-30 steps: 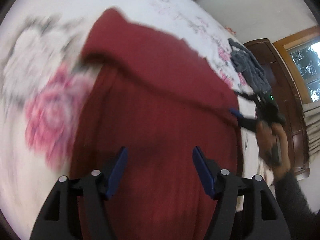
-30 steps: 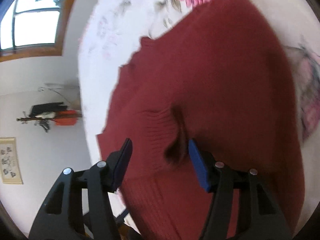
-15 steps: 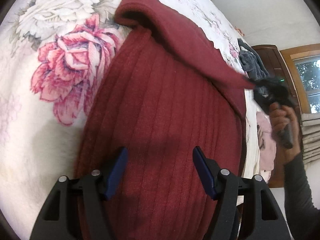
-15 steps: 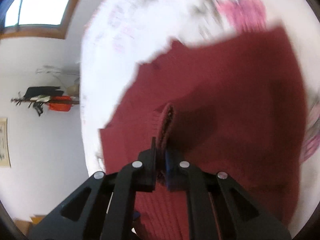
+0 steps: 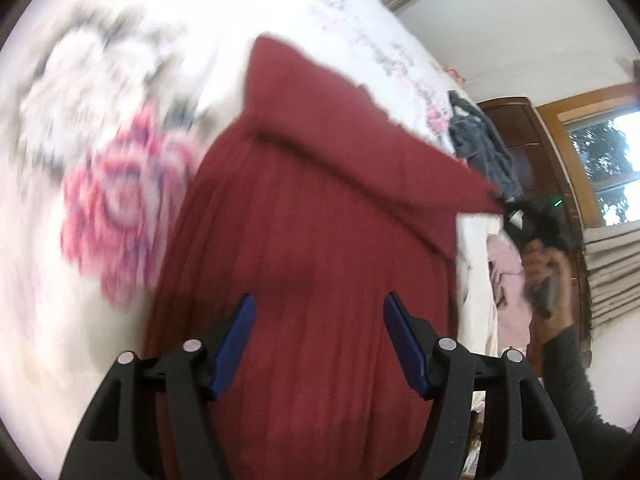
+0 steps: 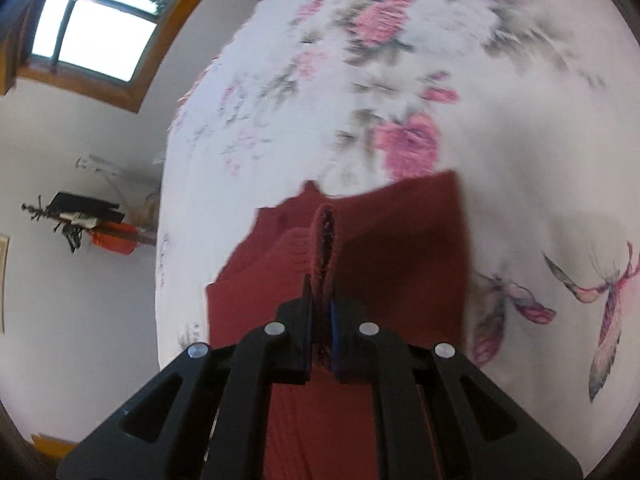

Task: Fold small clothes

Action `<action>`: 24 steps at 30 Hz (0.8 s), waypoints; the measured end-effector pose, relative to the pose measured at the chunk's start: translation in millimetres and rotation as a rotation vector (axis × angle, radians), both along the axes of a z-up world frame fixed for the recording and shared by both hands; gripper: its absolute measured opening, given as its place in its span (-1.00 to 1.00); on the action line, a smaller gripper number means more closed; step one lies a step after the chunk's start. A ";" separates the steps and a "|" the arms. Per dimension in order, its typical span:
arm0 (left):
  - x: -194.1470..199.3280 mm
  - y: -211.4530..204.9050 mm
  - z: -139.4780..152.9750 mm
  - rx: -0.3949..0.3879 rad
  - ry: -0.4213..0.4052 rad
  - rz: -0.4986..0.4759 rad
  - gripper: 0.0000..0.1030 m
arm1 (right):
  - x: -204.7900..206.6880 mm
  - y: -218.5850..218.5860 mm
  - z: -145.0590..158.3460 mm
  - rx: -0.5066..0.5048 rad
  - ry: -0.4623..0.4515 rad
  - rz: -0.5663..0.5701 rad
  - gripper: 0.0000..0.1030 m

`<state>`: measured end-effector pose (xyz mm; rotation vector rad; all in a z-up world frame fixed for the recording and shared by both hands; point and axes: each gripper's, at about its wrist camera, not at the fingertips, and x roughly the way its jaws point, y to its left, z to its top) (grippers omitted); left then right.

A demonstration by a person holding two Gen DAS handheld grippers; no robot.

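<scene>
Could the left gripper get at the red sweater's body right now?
Probably yes. The left gripper hangs open directly over the red sweater, nothing lying between its fingers and the ribbed cloth. The right gripper, shut on a lifted edge, is off to the side, clear of that approach.

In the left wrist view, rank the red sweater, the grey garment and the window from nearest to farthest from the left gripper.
1. Red sweater: right beneath and ahead of the open left gripper.
2. Grey garment: farther up the bed, to the upper right.
3. Window: in the wall beyond the bed, far right.
</scene>
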<state>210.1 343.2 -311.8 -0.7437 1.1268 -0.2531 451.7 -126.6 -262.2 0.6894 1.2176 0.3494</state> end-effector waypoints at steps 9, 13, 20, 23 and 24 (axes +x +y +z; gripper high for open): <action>77.9 19.2 27.0 0.063 -0.086 -0.010 0.28 | -3.6 -15.7 -56.8 0.009 0.060 -0.033 -0.90; 111.9 20.7 29.6 0.083 -0.106 -0.033 0.28 | -0.3 -15.9 -70.4 0.013 0.051 -0.017 -0.88; 194.7 29.0 20.1 0.072 -0.108 -0.069 0.28 | -1.2 -58.9 -50.5 0.203 -0.064 -0.118 -0.75; 224.4 33.4 1.3 0.062 -0.083 -0.083 0.28 | 7.9 -51.5 -51.2 0.241 -0.057 -0.074 -0.75; 233.2 34.3 -9.1 0.067 -0.057 -0.086 0.28 | 12.7 -44.2 -57.6 0.258 -0.037 -0.039 -0.75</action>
